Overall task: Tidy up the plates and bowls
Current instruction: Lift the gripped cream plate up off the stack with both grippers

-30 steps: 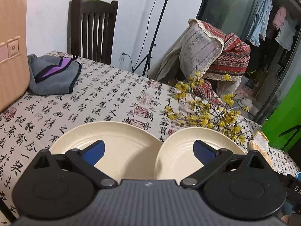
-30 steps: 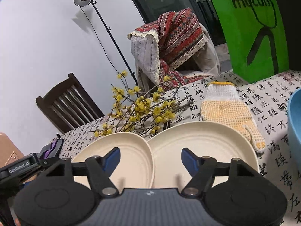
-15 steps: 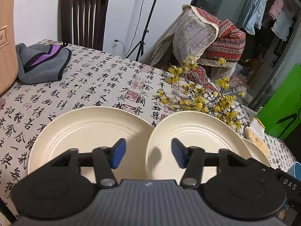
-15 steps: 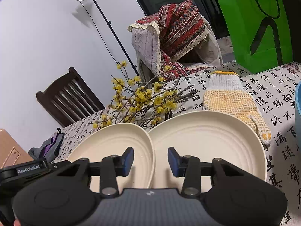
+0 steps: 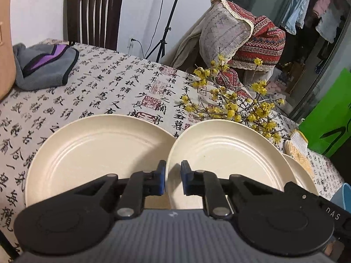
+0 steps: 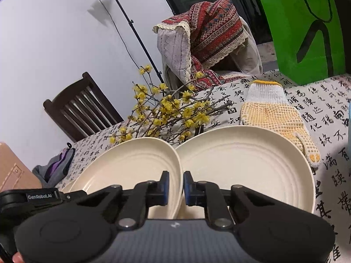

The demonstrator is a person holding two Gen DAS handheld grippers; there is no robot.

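Cream-coloured on the printed tablecloth [image 5: 109, 92]: shows the middle plate [image 5: 230, 160] between the left plate [image 5: 98, 153] and the right plate [image 6: 248, 164], just in front of the yellow flowers [image 5: 232, 107]. Finds the left gripper [image 5: 174, 179] narrowed to a slit astride one rim of the middle plate, and the right gripper [image 6: 176, 186] likewise astride the opposite rim. Cannot tell whether the pads [image 5: 162, 180] actually press the rim.

Both wrist views sit low and close above the plates, facing the surface's [image 5: 114, 87] far edge; they share the middle plate [image 5: 228, 153] and yellow flower branches [image 6: 166, 111].
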